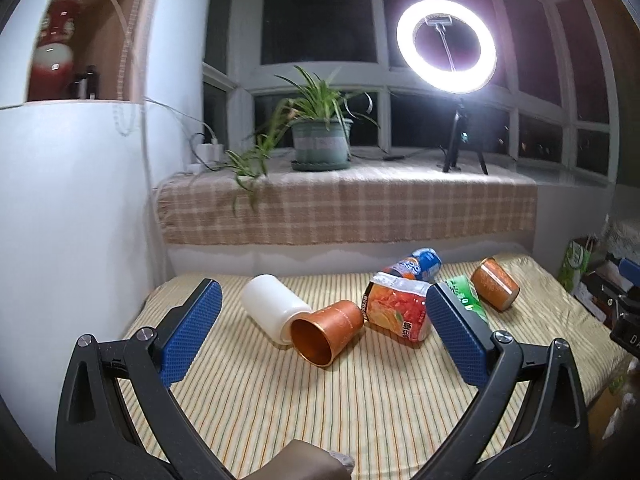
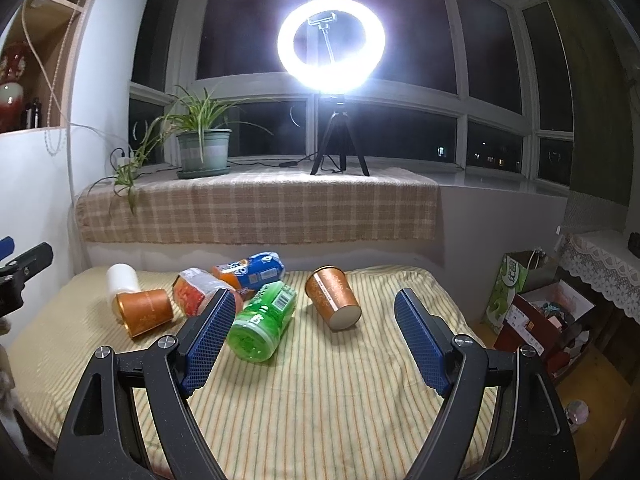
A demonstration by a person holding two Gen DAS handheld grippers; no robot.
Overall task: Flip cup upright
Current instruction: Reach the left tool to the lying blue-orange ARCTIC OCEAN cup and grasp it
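Observation:
Two orange cups lie on their sides on the striped table. One cup (image 1: 326,332) (image 2: 145,312) lies with its open mouth toward me, against a white cup (image 1: 274,304) (image 2: 122,278). The other orange cup (image 1: 494,284) (image 2: 334,298) lies at the right with its base toward the right wrist camera. My left gripper (image 1: 320,320) is open and empty, just short of the first orange cup. My right gripper (image 2: 316,332) is open and empty, near the second cup.
An orange drink can (image 1: 398,310), a blue can (image 1: 418,266) and a green jar (image 2: 262,322) lie between the cups. A checked-cloth ledge (image 1: 344,208) behind holds a potted plant (image 1: 320,140) and a ring light (image 1: 446,44). Boxes and bags (image 2: 536,300) stand right of the table.

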